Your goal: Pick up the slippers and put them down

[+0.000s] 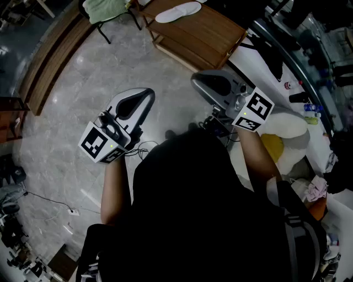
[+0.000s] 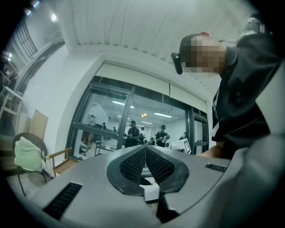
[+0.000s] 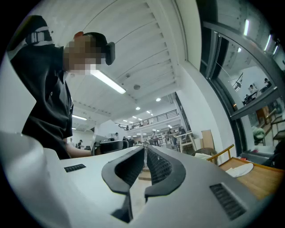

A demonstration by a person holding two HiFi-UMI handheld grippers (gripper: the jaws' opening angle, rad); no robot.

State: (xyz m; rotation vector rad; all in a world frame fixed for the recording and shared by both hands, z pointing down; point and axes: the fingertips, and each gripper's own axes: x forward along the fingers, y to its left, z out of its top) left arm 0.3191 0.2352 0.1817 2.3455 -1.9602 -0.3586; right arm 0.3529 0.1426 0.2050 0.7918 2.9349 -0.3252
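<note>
- No legible text, brand or number in any view.
- On left cube of left tongs: black-and-white square markers, no characters.
- On right cube of right tongs: same.

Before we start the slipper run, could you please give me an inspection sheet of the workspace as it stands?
Surface: wooden table on a grey stone floor.
Job's things: white slipper lying on that table; a second cannot be made out.
Clutter: yellow item and pink cloth at the right.
Grippers: left gripper and right gripper both shut, empty, held above the floor.
Cables: thin cable lying on the floor.
Surroundings: chair with green cloth; glass partition, people beyond.
</note>
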